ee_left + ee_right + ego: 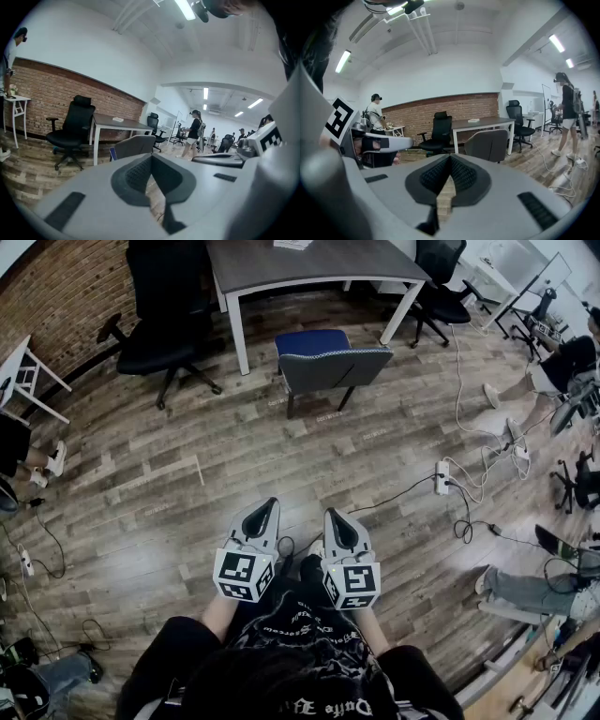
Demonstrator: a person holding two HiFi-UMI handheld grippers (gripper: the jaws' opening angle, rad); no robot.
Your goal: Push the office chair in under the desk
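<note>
A grey chair with a blue seat [326, 360] stands on the wood floor in front of the dark-topped desk [309, 263] with white legs, its back toward me. It also shows as a grey chair back [135, 146] in the left gripper view and a grey chair back [490, 143] in the right gripper view. My left gripper [268, 509] and right gripper [336, 518] are held side by side close to my body, well short of the chair. Both are shut with nothing between their pads.
A black office chair [164, 324] stands left of the desk, another black chair [441, 287] at its right. A power strip [442, 477] with cables lies on the floor at right. People sit and stand along the right edge. A white side table [23, 371] is at far left.
</note>
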